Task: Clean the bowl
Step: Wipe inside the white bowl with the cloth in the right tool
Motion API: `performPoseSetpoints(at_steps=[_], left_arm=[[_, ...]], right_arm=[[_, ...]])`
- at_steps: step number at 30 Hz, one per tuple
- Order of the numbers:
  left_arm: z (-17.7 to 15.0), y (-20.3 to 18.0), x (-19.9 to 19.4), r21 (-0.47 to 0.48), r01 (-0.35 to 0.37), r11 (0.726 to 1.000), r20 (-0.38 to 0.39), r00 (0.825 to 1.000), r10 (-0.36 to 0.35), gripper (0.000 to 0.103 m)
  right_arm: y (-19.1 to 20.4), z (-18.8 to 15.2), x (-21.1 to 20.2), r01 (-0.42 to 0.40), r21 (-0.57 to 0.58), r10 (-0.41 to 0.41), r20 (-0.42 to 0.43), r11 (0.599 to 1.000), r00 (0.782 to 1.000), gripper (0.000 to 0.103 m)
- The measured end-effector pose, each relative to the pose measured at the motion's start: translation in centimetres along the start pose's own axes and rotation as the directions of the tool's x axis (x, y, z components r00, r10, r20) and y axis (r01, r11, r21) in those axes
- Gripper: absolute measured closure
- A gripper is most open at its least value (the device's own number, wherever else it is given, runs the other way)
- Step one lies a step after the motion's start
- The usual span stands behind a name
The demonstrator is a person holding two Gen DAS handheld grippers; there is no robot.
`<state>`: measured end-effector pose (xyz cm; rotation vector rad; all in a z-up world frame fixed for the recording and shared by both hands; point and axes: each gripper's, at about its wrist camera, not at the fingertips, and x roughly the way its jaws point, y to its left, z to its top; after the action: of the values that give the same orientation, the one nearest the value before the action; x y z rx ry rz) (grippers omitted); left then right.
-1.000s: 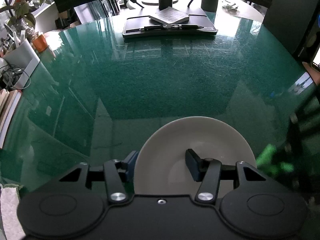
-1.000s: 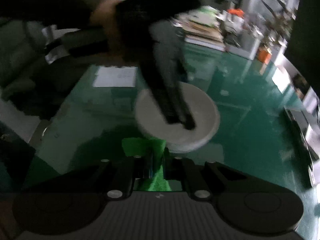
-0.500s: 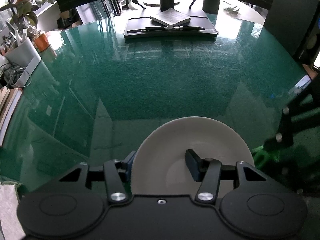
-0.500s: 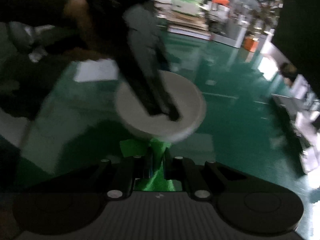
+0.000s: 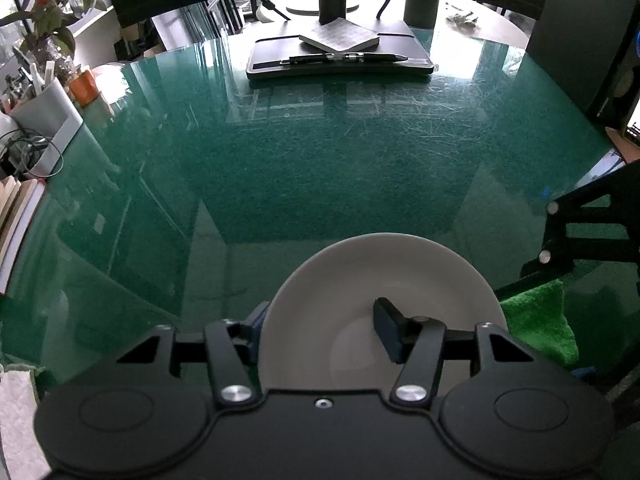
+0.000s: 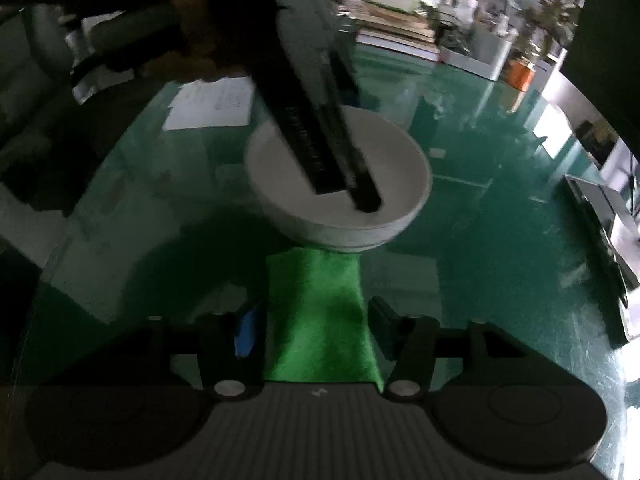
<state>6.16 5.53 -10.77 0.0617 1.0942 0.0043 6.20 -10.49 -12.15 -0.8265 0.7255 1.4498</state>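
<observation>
We have the white bowl [image 5: 384,300] on the green glass table [image 5: 320,160], its rim between the fingers of our left gripper [image 5: 324,332], whose jaws are opening, so the hold looks slack. The bowl could slide if nudged. Our right gripper [image 6: 316,332] is opening too; the green cloth [image 6: 316,312] lies loose between its pads (touching the bowl's base). A second ago that gripper pinched the cloth tight, and it may now drop.
</observation>
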Motion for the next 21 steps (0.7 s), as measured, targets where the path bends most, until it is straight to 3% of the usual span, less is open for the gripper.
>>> performPoseSetpoints(at_steps=[1,2,3,7,11,17,21], left_arm=[[0.0,0.0,0.0,-0.001,0.001,1.0,0.0,1.0,-0.001,0.047],[0.0,0.0,0.0,-0.001,0.001,1.0,0.0,1.0,-0.001,0.047],[0.0,0.0,0.0,-0.002,0.001,1.0,0.0,1.0,-0.001,0.047],[0.0,0.1,0.0,-0.006,0.006,1.0,-0.002,1.0,-0.006,0.046],[0.1,0.2,0.0,-0.009,0.01,1.0,-0.004,1.0,-0.01,0.046],[0.1,0.3,0.0,-0.01,0.02,1.0,-0.003,1.0,-0.02,0.046],[0.0,0.5,0.0,-0.019,0.034,0.999,-0.003,0.999,-0.034,0.046]], right_arm=[[-0.4,0.0,0.0,0.004,0.023,-0.003,-0.001,1.0,1.0,0.076],[-0.7,0.0,0.0,0.007,0.045,-0.007,-0.002,0.999,1.0,0.09],[-0.9,0.1,-0.1,0.002,0.075,-0.001,-0.005,0.997,1.0,0.092],[-0.9,0.3,-0.7,-0.047,0.16,0.046,0.013,0.986,0.999,0.094],[0.6,0.7,-1.2,-0.095,0.16,0.088,0.055,0.983,0.995,0.094],[-1.2,0.6,-0.5,0.014,0.211,-0.015,0.004,0.977,1.0,0.094],[0.7,1.2,-0.7,-0.016,0.169,0.016,0.003,0.986,1.0,0.093]])
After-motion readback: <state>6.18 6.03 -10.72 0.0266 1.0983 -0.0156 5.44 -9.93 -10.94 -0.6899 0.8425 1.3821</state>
